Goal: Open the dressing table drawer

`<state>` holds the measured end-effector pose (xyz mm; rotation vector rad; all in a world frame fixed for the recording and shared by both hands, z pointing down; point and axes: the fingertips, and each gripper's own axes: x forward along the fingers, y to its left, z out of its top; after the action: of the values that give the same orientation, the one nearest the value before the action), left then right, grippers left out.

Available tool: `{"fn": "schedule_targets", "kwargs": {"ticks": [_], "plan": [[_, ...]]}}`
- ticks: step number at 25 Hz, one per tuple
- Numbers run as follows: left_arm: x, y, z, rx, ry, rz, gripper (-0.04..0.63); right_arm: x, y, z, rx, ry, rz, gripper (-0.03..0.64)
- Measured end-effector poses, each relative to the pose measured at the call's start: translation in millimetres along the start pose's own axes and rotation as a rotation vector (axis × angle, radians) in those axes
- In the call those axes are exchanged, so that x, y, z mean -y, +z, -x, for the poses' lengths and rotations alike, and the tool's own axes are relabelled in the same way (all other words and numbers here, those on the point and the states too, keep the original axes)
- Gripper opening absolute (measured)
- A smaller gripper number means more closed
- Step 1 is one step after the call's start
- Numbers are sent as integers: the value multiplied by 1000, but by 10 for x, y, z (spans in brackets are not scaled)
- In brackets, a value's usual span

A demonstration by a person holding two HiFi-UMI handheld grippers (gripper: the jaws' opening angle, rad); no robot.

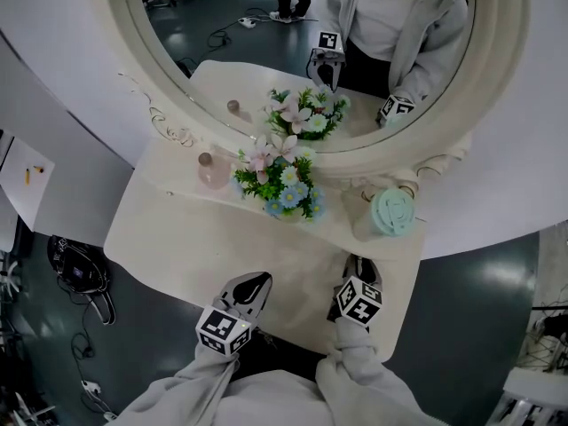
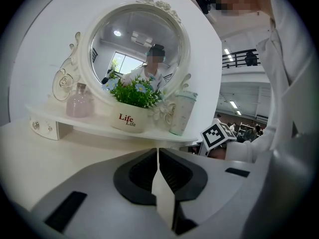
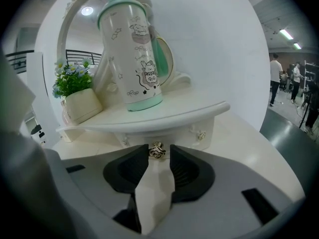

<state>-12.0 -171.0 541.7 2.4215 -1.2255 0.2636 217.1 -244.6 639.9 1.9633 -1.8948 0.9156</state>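
Observation:
The small right-hand drawer (image 3: 174,131) sits under the dressing table's raised shelf (image 3: 164,112), and its metal knob (image 3: 157,150) lies between the tips of my right gripper (image 3: 158,156). The jaws stand partly apart, and a thin gap shows beside the knob. In the head view the right gripper (image 1: 362,268) points at the shelf's right end. My left gripper (image 2: 158,156) is shut on nothing and hovers over the cream tabletop (image 1: 186,238); from above the left gripper (image 1: 253,284) is near the front edge. A second small drawer (image 2: 45,127) sits under the shelf's left end.
On the shelf stand a mint-lidded tumbler (image 1: 388,213), a pot of flowers (image 1: 284,185) and a pink bottle (image 1: 213,171). Behind them rises the round mirror (image 1: 311,51). Another knob (image 3: 200,135) is right of the one between the jaws. Bags and cables lie on the floor at the left (image 1: 80,269).

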Motion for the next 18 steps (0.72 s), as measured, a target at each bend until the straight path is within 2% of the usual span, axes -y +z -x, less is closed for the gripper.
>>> {"fn": "schedule_targets", "kwargs": {"ticks": [2,3,18], "plan": [[12,8,4,4,-5,-3,26,-19,2,4,1,5,13,139],[16,8,8,5,-7,-3,26,-30,2,5,3,6,20,113],[43,1,120,16,-33,-11,27,-36,-96,108,-1,-10,32,110]]}}
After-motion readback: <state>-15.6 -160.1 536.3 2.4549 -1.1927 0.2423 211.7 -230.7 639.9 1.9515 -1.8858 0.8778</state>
